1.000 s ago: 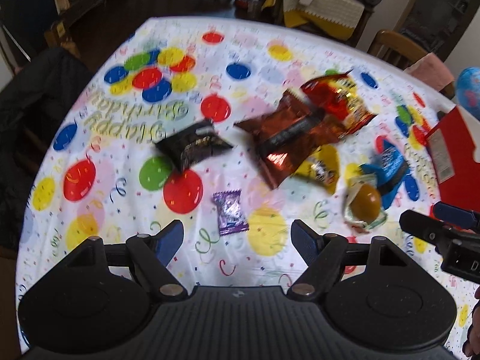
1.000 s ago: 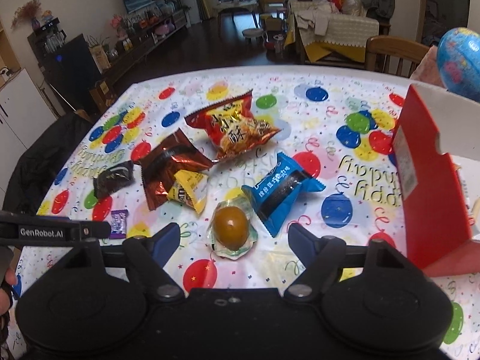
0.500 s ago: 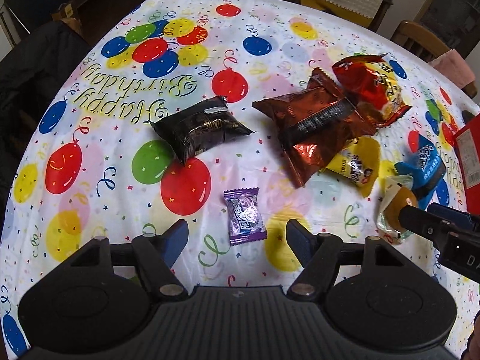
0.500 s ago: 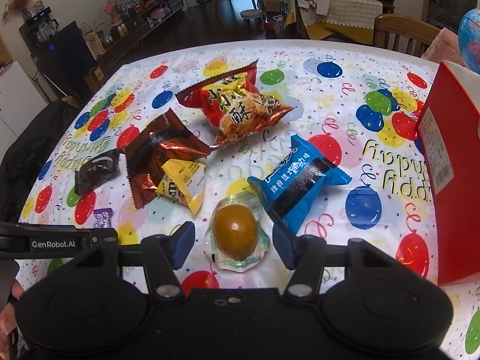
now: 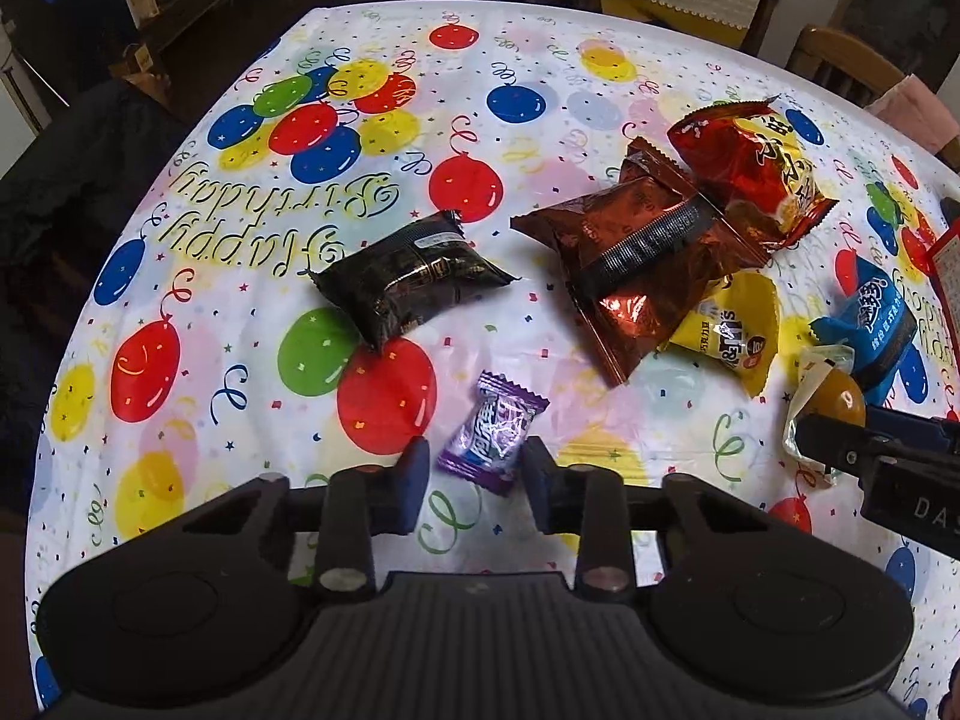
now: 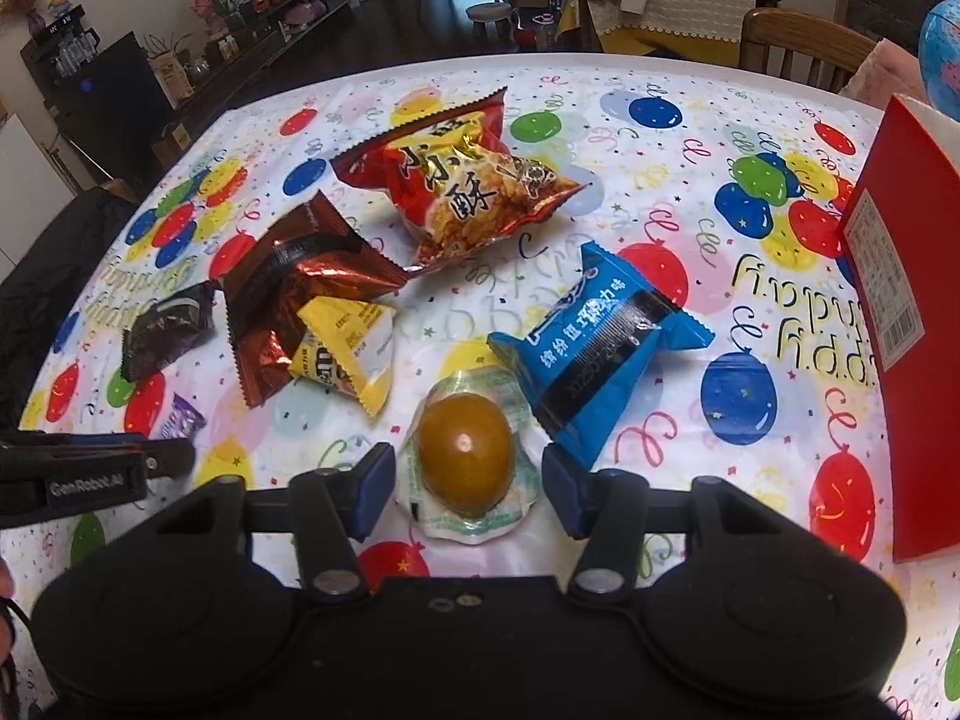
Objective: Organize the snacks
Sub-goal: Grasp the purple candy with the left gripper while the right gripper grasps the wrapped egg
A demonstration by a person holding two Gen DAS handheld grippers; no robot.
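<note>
- Between the left gripper (image 5: 474, 471) fingers: purple candy (image 5: 493, 433), lying flat on the tablecloth (image 5: 540, 102). Gap is narrow, pads sit either side of the near end; can't tell if they touch the wrapper. Looks lined up for a pinch across its short width.
- Right gripper (image 6: 468, 483) brackets the sealed egg (image 6: 463, 455), fingers moderately open, apart from its plastic rim. Likely pre-grasp too.
- Just beyond the egg: blue packet (image 6: 600, 348), overlapping the egg's far edge; closing there may snag it.
- Mid-table: yellow packet (image 6: 348, 354) leans on the brown bag (image 6: 294, 294), partly covering it; black packet (image 5: 414, 276) sits apart on the left.
- Farther: red crisp bag (image 6: 462, 186).
- Right edge: red box (image 6: 894, 312), probable destination, cut off by the frame; its inside is hidden.
</note>
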